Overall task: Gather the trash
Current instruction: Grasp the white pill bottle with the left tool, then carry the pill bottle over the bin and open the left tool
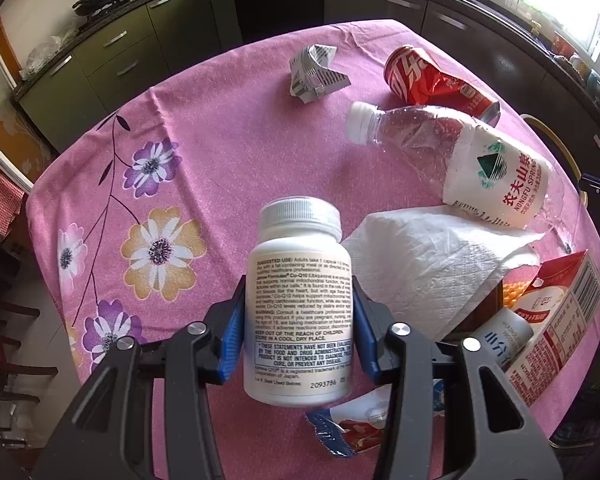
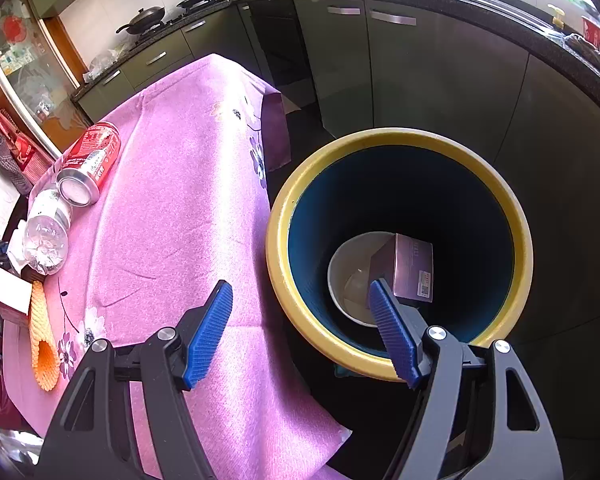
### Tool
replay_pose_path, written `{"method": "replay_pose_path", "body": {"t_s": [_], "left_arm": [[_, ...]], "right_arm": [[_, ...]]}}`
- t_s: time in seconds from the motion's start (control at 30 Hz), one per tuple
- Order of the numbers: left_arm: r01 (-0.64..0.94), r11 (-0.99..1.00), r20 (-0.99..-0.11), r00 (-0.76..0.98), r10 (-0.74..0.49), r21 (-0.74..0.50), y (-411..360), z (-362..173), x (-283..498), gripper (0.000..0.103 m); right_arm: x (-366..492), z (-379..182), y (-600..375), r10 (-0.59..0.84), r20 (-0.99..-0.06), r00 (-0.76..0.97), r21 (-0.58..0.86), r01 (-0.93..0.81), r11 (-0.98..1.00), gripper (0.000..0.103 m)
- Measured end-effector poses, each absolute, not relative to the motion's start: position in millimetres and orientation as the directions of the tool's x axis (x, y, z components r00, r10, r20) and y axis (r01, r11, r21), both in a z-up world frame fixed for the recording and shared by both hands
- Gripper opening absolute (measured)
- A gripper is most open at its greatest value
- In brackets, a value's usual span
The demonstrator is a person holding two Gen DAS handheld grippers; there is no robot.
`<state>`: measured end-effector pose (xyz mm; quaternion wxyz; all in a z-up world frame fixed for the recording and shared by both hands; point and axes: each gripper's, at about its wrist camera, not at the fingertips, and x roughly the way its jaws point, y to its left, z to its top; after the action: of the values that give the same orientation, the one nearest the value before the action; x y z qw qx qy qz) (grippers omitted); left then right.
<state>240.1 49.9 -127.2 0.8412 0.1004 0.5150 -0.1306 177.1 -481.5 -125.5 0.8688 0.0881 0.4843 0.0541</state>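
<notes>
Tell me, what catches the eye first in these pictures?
A white pill bottle stands out, clamped between the blue jaws of the left gripper above the pink flowered tablecloth. Beside the table stands a yellow-rimmed bin with a small box inside, under the open right gripper.

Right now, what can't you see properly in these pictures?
- Left view: the wrapper lies mostly behind the pill bottle and the left tool.
- Left view: the carton is cut off at the right edge.
- Right view: the bin bottom is dark, partly behind the right tool.
</notes>
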Motion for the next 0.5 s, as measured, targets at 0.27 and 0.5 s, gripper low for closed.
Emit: {"method": "replay_pose_path", "body": {"t_s": [0.27,0.5], "left_arm": [[0.336,0.941,-0.850,0.508,-0.137,0.050,36,-81,214,0.045],[0.501,0.865,-0.815,0.493,-0.305,-0.021,-42,-37,187,0.045]], "right_arm": [[170,-117,-489,0.169,-0.820,0.548,0.207,0.009,0.978,0.070],[154,-103,-517,0.138,-0.791,0.597,0.217,0.063,0.974,0.070]]}}
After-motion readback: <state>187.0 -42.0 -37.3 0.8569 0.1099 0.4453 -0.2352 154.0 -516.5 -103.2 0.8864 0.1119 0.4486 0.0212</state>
